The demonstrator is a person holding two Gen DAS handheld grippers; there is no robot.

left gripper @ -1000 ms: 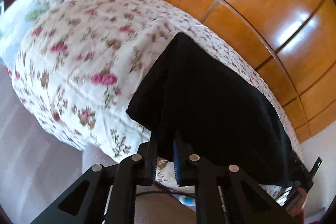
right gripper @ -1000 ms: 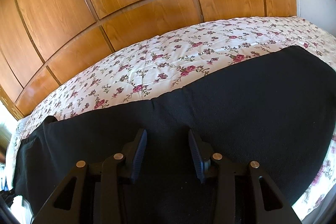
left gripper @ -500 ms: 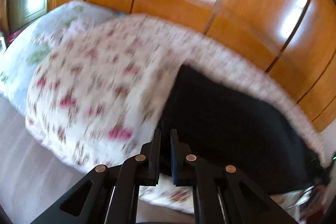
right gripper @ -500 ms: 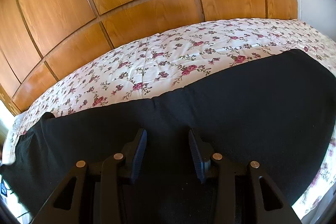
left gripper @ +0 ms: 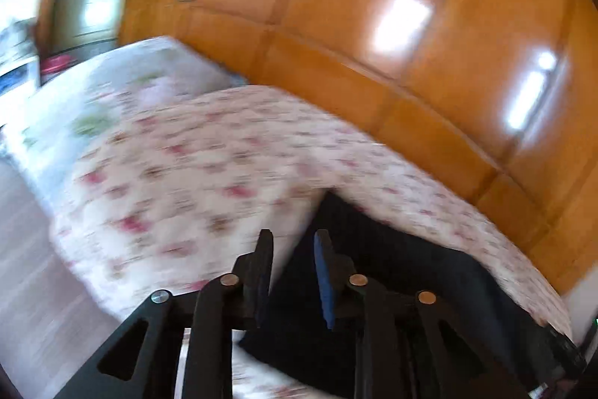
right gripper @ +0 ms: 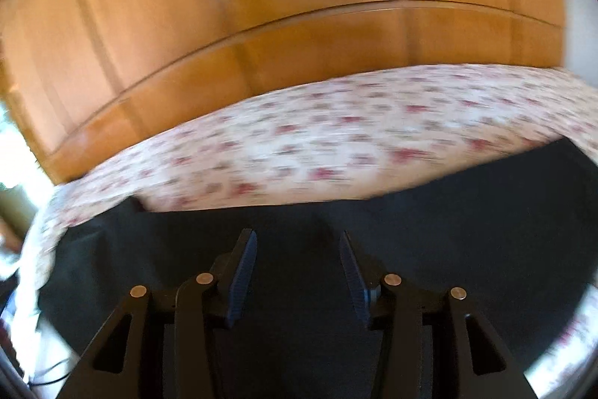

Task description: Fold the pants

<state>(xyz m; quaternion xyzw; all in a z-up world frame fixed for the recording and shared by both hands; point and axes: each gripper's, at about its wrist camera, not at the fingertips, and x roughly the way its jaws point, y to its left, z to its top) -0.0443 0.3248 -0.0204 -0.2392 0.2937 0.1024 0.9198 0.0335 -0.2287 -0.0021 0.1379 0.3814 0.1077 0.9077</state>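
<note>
The black pants lie spread flat on a floral bedspread. In the left wrist view the pants fill the lower right, with their end corner near my left gripper. The left gripper is open and empty, its fingers parted over the pants' edge. My right gripper is open and empty, just above the middle of the pants. Both views are blurred by motion.
A wooden panelled wardrobe runs along the far side of the bed. A pale pillow lies at the bed's far left. Grey floor shows at the left of the bed.
My left gripper has let go of the pants' corner and opened, and its view has swung upward. The right gripper has stayed open and moved with a blur over the pants.
</note>
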